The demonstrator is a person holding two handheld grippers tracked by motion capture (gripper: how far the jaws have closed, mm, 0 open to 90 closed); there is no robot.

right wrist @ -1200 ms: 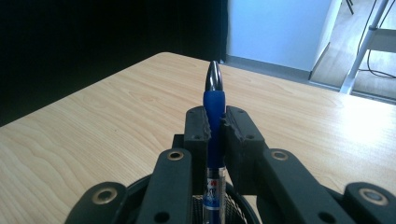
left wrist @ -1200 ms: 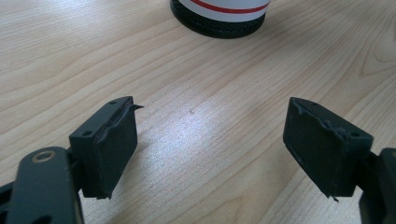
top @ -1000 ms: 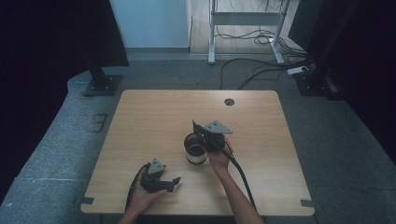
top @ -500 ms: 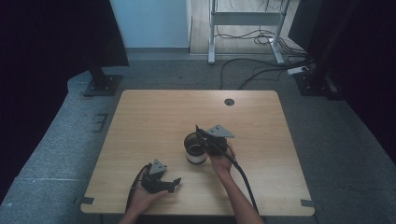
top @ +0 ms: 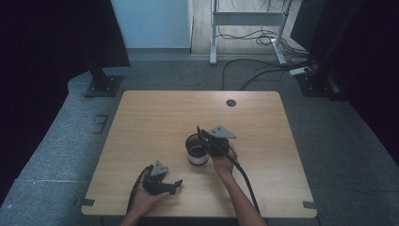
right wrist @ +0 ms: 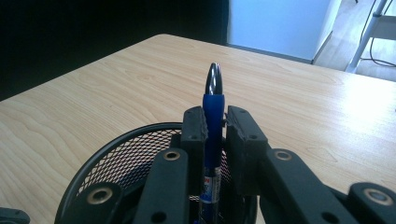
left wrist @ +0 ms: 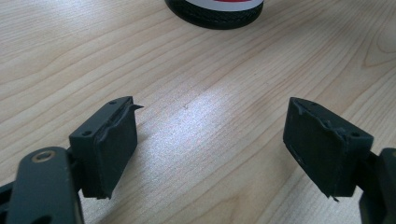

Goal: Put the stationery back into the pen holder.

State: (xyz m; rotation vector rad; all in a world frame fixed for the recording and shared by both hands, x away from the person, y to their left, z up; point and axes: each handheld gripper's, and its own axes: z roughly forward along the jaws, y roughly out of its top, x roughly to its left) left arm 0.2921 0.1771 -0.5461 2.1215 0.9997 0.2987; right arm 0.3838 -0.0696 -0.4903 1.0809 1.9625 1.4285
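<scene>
A black wire-mesh cup (top: 195, 150) with a white band stands near the middle of the wooden table (top: 164, 117). My right gripper (top: 203, 139) hovers at the cup's right rim, shut on a blue pen (right wrist: 214, 107). The pen stands upright between the jaws, its silver tip above them and its lower end down in the mesh cup (right wrist: 107, 149). My left gripper (top: 175, 184) rests low on the table near the front edge. Its jaws stand wide apart, and between them lies bare wood (left wrist: 210, 140). The cup's dark base (left wrist: 215, 11) is ahead of it.
A round cable hole (top: 230, 102) sits at the table's far edge. Black cables trail from both grippers off the front edge. Dark stands and a metal frame are on the carpet beyond the table.
The right gripper with the pen has shifted slightly right and toward the person over the cup. The left gripper has stayed put.
</scene>
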